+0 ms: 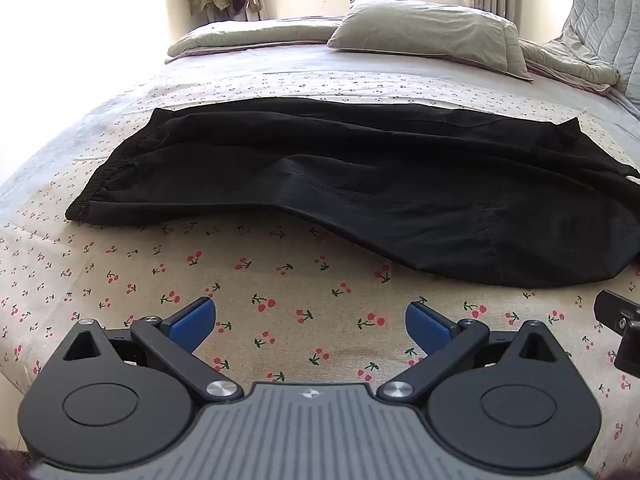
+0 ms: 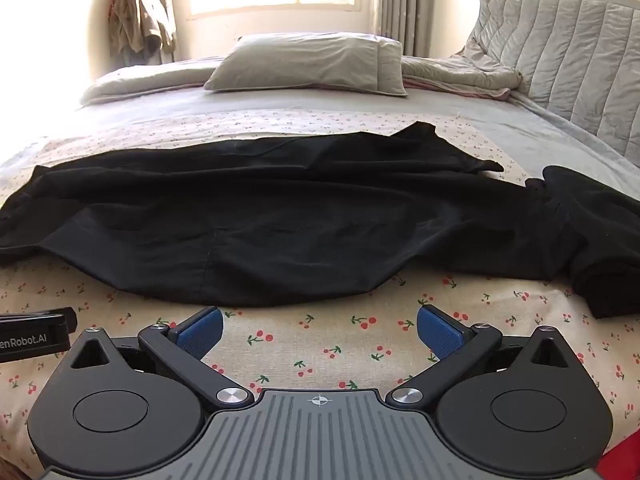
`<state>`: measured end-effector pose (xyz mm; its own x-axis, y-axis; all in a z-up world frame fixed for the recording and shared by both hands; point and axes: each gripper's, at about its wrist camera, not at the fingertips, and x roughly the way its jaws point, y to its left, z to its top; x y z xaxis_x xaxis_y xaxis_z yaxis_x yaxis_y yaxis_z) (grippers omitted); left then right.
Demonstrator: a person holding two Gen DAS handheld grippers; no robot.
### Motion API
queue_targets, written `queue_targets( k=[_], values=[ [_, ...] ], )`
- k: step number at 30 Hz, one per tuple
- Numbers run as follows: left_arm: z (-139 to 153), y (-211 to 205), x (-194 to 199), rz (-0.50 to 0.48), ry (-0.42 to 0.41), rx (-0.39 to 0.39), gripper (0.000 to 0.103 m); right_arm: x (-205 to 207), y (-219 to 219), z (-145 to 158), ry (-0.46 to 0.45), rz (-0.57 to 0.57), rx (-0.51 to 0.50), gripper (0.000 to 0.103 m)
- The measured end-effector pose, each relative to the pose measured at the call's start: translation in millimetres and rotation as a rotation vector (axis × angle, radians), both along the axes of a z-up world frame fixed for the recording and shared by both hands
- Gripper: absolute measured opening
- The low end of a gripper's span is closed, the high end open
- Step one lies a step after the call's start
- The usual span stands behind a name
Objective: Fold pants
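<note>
I hold the left gripper (image 1: 310,322) and right gripper (image 2: 320,326), fingers wide and empty, short of the black pants (image 1: 340,184) on the bed (image 1: 280,296), the first fold apparently ahead, needing a grasp on the near edge.

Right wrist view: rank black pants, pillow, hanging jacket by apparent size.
1. black pants, widest by far, though nearest the camera
2. pillow
3. hanging jacket, smallest, but farthest back, so true size against the pillow is unsure
</note>
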<state>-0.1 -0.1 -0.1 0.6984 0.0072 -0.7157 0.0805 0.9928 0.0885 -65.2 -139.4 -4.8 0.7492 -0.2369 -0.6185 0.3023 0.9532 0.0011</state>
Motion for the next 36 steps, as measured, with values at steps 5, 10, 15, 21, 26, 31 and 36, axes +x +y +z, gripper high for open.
queue_targets(
  k=[5, 10, 15, 21, 26, 31, 36],
  values=[
    [-1, -3, -1, 0.0, -0.008, 0.018, 0.103, 0, 0, 0, 0.001, 0.0, 0.01, 0.103],
    [-6, -9, -2, -0.001, -0.012, 0.019, 0.103, 10, 6, -6, 0.003, -0.001, 0.008, 0.103],
    [-3, -6, -3, -0.011, -0.011, 0.012, 0.103, 9, 6, -7, 0.001, 0.0, 0.016, 0.103],
    [-2, -6, -2, -0.013, -0.009, 0.014, 0.103, 9, 1, -8, 0.023, -0.01, 0.025, 0.103],
    [-1, -5, -3, -0.013, -0.007, 0.015, 0.103, 12, -3, -11, 0.052, -0.012, 0.062, 0.103],
    [-2, -5, -2, -0.011, -0.003, 0.018, 0.103, 13, -2, -13, 0.061, -0.01, 0.065, 0.103],
    [-2, -5, -2, -0.01, -0.007, 0.022, 0.103, 11, -1, -14, 0.058, -0.006, 0.059, 0.103]
  ],
)
